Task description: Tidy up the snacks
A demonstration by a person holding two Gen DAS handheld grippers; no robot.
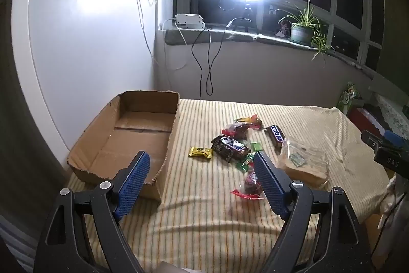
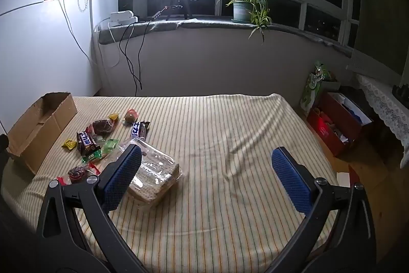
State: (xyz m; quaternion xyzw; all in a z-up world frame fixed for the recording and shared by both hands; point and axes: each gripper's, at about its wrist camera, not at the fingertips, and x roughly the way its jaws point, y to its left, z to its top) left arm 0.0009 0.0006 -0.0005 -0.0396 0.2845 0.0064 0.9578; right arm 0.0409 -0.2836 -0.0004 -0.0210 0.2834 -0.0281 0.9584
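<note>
Both hand-held grippers, left (image 1: 202,165) and right (image 2: 207,163), are held wide open and empty. Nothing has been boxed yet. A snack (image 1: 231,147) at frame centre must be gripped for the cardboard box (image 1: 122,142) at left.

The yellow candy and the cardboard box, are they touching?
Apart. The left wrist view shows striped cloth between the yellow candy and the cardboard box; the right wrist view agrees.

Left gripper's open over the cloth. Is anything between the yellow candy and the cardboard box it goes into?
Nothing visible. The yellow candy lies on bare striped cloth just right of the box, with the other snacks on its far side. The box's near wall is the only thing to clear, and the left gripper is open and empty.
</note>
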